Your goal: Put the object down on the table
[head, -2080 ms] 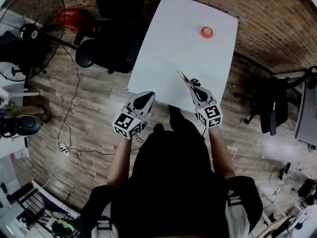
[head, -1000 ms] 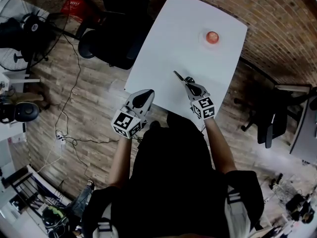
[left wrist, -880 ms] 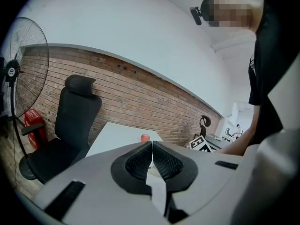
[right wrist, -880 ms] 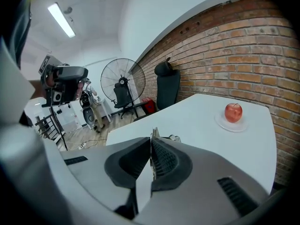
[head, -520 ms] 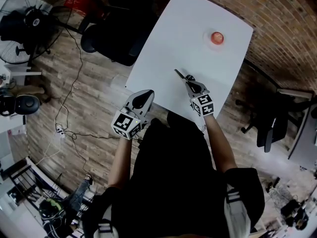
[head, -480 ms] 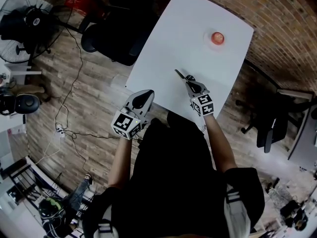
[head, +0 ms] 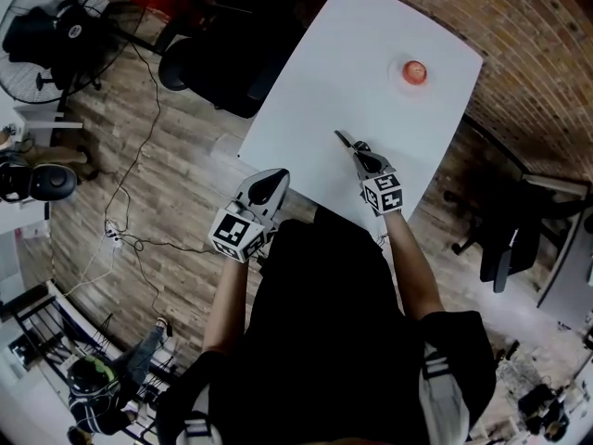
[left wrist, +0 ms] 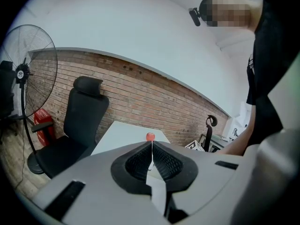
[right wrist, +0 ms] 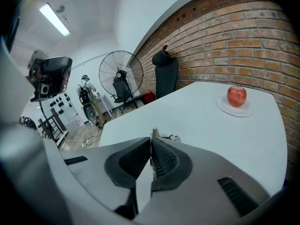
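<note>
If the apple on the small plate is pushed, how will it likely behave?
The apple looks round, so it would probably roll off its shallow plate. Its skin seems smooth and glossy, so it may slip.

The left gripper (head: 273, 176) is held forward with its jaws pressed together, pad against pad. The right gripper (head: 361, 154) is tilted downward, its jaws clamped on a thin metal tool (head: 343, 138).

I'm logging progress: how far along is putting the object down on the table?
Done: the thin metal object is over the white table. In hand: the right tool is shut on it; whether it touches the table I cannot tell. To do: rest it and open the jaws. The left tool is shut, empty.
</note>
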Demonstrator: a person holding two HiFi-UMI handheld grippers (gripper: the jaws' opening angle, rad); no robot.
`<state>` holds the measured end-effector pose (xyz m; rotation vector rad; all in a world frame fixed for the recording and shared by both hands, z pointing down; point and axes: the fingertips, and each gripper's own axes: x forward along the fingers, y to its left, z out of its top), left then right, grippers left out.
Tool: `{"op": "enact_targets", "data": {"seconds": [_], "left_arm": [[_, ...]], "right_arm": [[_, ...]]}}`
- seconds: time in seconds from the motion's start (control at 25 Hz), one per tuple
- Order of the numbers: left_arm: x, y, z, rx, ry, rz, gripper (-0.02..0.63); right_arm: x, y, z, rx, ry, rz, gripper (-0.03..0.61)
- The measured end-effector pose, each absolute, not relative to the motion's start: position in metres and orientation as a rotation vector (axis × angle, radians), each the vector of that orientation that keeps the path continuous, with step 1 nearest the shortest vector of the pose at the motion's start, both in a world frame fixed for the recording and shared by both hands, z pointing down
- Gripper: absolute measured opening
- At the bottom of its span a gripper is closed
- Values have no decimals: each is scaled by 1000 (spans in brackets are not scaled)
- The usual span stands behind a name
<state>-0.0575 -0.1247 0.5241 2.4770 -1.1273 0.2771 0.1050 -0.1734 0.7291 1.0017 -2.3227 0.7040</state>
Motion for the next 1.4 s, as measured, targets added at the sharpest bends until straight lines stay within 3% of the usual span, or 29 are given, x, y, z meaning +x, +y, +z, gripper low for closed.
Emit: {"op": "enact_targets", "data": {"seconds": [1.4], "left_arm": [[-52, -124, 522, 2476, -1147, 300, 20]], "right_arm": [[118, -190, 753, 1058, -2275, 804, 32]]}}
